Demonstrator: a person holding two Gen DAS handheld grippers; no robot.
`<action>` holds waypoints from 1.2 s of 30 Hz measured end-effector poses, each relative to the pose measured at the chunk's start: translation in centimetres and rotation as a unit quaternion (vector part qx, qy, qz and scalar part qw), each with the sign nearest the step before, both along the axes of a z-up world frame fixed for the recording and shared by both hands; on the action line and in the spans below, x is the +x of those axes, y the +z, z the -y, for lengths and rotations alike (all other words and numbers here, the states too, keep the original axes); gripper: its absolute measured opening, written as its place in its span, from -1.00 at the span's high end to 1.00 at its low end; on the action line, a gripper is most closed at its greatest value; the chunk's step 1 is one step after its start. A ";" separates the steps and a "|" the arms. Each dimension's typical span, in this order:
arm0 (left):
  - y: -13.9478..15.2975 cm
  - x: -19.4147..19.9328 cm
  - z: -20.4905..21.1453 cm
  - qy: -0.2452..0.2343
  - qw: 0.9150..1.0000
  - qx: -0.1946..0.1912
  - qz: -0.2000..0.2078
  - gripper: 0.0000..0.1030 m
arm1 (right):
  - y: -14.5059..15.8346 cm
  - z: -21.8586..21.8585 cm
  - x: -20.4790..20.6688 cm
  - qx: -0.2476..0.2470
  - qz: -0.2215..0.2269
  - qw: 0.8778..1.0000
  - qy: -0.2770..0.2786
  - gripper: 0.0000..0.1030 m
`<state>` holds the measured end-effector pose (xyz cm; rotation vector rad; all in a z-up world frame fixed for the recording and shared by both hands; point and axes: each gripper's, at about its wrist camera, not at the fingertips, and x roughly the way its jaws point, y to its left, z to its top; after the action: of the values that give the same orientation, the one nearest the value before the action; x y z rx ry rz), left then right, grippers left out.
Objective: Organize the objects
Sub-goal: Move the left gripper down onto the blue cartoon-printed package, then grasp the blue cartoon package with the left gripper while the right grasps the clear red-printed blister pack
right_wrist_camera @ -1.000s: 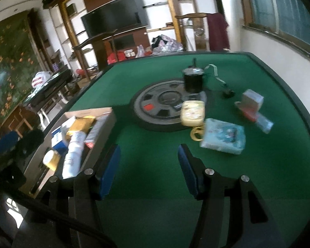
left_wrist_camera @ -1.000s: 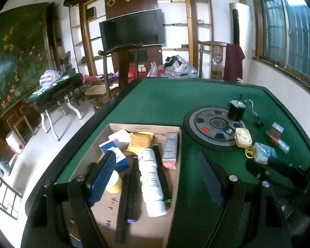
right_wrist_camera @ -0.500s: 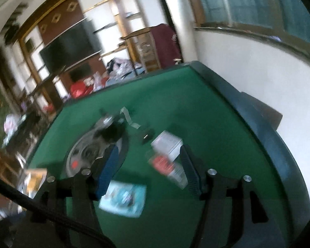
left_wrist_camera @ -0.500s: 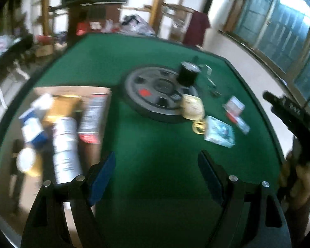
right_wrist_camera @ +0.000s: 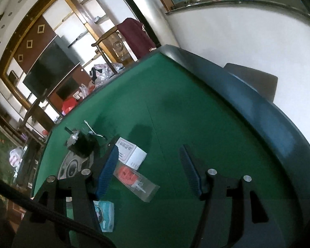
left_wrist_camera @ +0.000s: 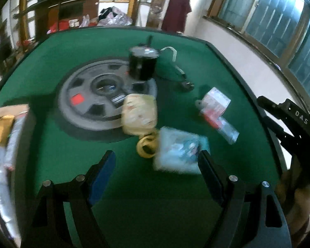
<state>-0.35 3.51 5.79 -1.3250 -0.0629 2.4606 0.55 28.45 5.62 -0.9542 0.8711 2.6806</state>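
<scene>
On the green felt table (left_wrist_camera: 51, 66), the pale-blue packet (left_wrist_camera: 179, 153) lies just ahead of the empty, spread-fingered left gripper (left_wrist_camera: 155, 169), while the right gripper (right_wrist_camera: 148, 169), also apart, tilts steeply and may clip the clear case (right_wrist_camera: 138, 180).

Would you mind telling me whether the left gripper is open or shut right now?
Open. The left gripper has its two fingers spread wide apart with nothing between them, only green table showing in the gap.

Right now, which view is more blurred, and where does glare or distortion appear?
Left wrist view: motion blur smears the cream pouch and blue pack; windows at upper right glare. Right wrist view: sharper, white box crisp, but strongly tilted, table rim bent by the fisheye.
</scene>
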 end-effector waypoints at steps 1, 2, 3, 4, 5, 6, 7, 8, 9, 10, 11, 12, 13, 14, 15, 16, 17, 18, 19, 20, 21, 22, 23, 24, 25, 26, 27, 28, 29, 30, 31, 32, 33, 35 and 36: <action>0.1 -0.3 -0.9 -0.012 1.000 -0.010 -0.012 -0.48 | -0.1 0.0 -0.2 -0.002 0.002 1.000 0.001 -0.17; 0.4 -0.7 -1.8 -0.028 0.999 -0.025 -0.030 -0.48 | -0.1 0.1 -0.2 -0.004 0.003 1.000 0.003 -0.17; 0.6 -1.2 -3.0 -0.055 0.996 -0.038 -0.051 -0.48 | -0.1 0.1 -0.2 -0.004 0.003 1.000 0.004 -0.17; 0.6 -1.7 -3.8 -0.082 0.994 -0.045 -0.060 -0.48 | 0.0 0.1 -0.2 -0.003 0.003 1.000 0.004 -0.17; 0.4 -2.2 -4.7 -0.115 0.990 -0.051 -0.060 -0.48 | -0.1 0.0 -0.3 -0.002 0.003 1.000 0.003 -0.17; -0.1 -2.7 -5.6 -0.146 0.986 -0.061 -0.051 -0.48 | -0.1 -0.1 -0.2 -0.003 0.003 1.000 0.003 -0.17; -0.7 -3.1 -6.3 -0.171 0.982 -0.070 -0.040 -0.48 | -0.2 -0.1 -0.3 -0.004 0.004 1.000 0.004 -0.17; -1.4 -3.6 -6.8 -0.198 0.977 -0.078 -0.020 -0.48 | -0.2 -0.1 -0.3 -0.004 0.004 1.000 0.004 -0.17; -1.8 -3.7 -7.0 -0.210 0.974 -0.084 -0.007 -0.48 | -0.1 -0.2 -0.3 -0.005 0.004 1.000 0.003 -0.17; -2.3 -3.8 -7.0 -0.221 0.971 -0.091 0.007 -0.48 | -0.1 -0.3 -0.2 -0.006 0.004 1.000 0.001 -0.17; -2.7 -3.7 -7.0 -0.230 0.968 -0.095 0.017 -0.48 | -0.1 -0.4 -0.2 -0.007 0.005 1.000 -0.001 -0.17; -3.0 -3.4 -6.7 -0.244 0.965 -0.093 0.030 -0.47 | -0.2 -0.5 -0.1 -0.008 0.006 1.000 -0.002 -0.17; -3.2 -3.1 -6.5 -0.252 0.962 -0.093 0.039 -0.47 | -0.3 -0.5 -0.2 -0.009 0.008 1.000 -0.001 -0.17; -3.1 -2.3 -6.2 -0.262 0.959 -0.099 0.037 -0.47 | -0.4 -0.6 -0.4 -0.010 0.010 1.000 -0.001 -0.17; -3.1 -1.8 -5.9 -0.270 0.957 -0.100 0.041 -0.47 | -0.5 -0.6 -0.5 -0.010 0.013 1.000 0.000 -0.17; -3.0 -1.0 -5.5 -0.282 0.954 -0.095 0.048 -0.47 | -0.6 -0.5 -0.5 -0.010 0.017 1.000 0.001 -0.17; -2.8 -0.4 -5.2 -0.289 0.952 -0.090 0.055 -0.47 | -0.8 -0.4 -0.6 -0.010 0.020 1.000 0.003 -0.17; -2.7 0.3 -4.8 -0.296 0.949 -0.084 0.065 -0.47 | -0.9 -0.4 -0.7 -0.011 0.023 1.000 0.005 -0.17; -2.6 0.9 -4.5 -0.298 0.949 -0.079 0.070 -0.47 | -0.9 -0.3 -0.8 -0.010 0.026 1.000 0.008 -0.17; -2.5 1.4 -4.3 -0.298 0.949 -0.077 0.070 -0.48 | -1.0 -0.2 -0.9 -0.009 0.028 0.999 0.012 -0.17; -2.4 1.9 -4.0 -0.298 0.949 -0.078 0.064 -0.48 | -1.0 -0.2 -1.0 -0.007 0.030 0.999 0.015 -0.17; -2.4 2.4 -3.9 -0.300 0.949 -0.086 0.052 -0.48 | -1.1 0.0 -1.0 -0.004 0.031 0.999 0.017 -0.17; -2.6 3.0 -3.9 -0.301 0.947 -0.102 0.037 -0.48 | -1.1 0.2 -1.1 0.001 0.034 0.999 0.019 -0.17; -2.9 3.7 -4.1 -0.302 0.944 -0.130 0.017 -0.52 | -1.2 0.3 -1.2 0.005 0.037 0.999 0.019 -0.17; -2.8 4.1 -4.1 -0.303 0.943 -0.135 -0.006 -0.52 | -1.3 0.3 -1.2 0.007 0.039 0.999 0.020 -0.17; -2.7 4.6 -4.2 -0.305 0.941 -0.142 -0.021 -0.52 | -1.5 0.3 -1.2 0.007 0.042 0.999 0.022 -0.17; -2.6 4.9 -4.3 -0.301 0.942 -0.147 -0.032 -0.52 | -1.7 0.3 -1.4 0.005 0.045 0.999 0.025 -0.17; -2.6 5.0 -4.3 -0.294 0.943 -0.149 -0.036 -0.41 | -1.9 0.2 -1.5 -0.002 0.047 0.998 0.029 -0.17; -2.4 5.1 -4.1 -0.283 0.948 -0.140 -0.038 -0.22 | -2.1 0.1 -1.7 -0.010 0.049 0.998 0.034 -0.17; -2.3 5.1 -3.8 -0.278 0.952 -0.127 -0.035 0.13 | -2.5 -0.2 -1.8 -0.025 0.051 0.998 0.041 -0.17; -2.2 5.1 -3.4 -0.266 0.956 -0.119 -0.035 0.24 | -2.8 -0.4 -1.9 -0.040 0.052 0.997 0.048 -0.17; -2.0 5.2 -2.9 -0.257 0.960 -0.110 -0.037 0.27 | -3.3 -0.7 -2.2 -0.069 0.052 0.994 0.062 -0.17; -1.6 5.1 -2.0 -0.244 0.965 -0.087 -0.032 0.29 | -3.8 -1.0 -2.3 -0.091 0.051 0.992 0.073 -0.17; -1.1 5.8 -2.3 -0.221 0.973 -0.055 -0.028 0.42 | -4.4 -1.3 -2.6 -0.120 0.049 0.988 0.084 -0.17; -0.6 6.1 -1.5 -0.209 0.977 -0.041 -0.029 0.46 | -4.4 -1.2 -2.7 -0.116 0.050 0.988 0.087 -0.17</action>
<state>5.76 4.97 5.20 -1.1563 0.3046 2.1589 -2.16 29.70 1.19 -1.2590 1.1472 2.6841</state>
